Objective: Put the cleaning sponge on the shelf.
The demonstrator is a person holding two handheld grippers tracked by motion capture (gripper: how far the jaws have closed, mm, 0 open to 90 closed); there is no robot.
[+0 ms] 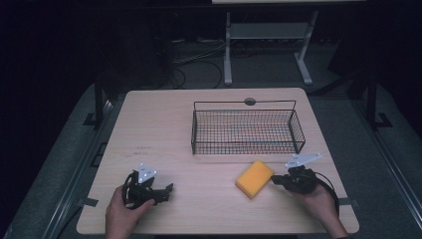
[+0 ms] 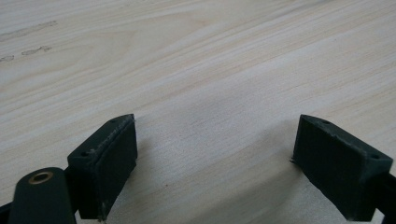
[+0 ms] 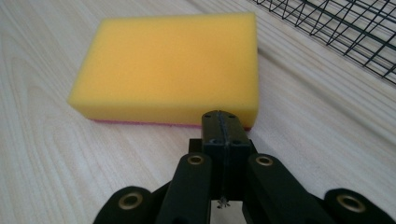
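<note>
Right claw (image 3: 223, 122) has its two black jaws pressed together with nothing between them, tips just short of the sponge (image 3: 170, 65). That sponge is a thick yellow foam block, rectangular with soft edges and a thin pink layer underneath, lying flat on the pale wood-grain tabletop (image 1: 164, 129) just in front of the black wire basket (image 1: 247, 130). Left claw (image 1: 166, 191) rests low on the tabletop, well apart from the sponge, jaws spread wide over bare wood. Each hand grips its claw from behind, forearms entering from the near edge.
</note>
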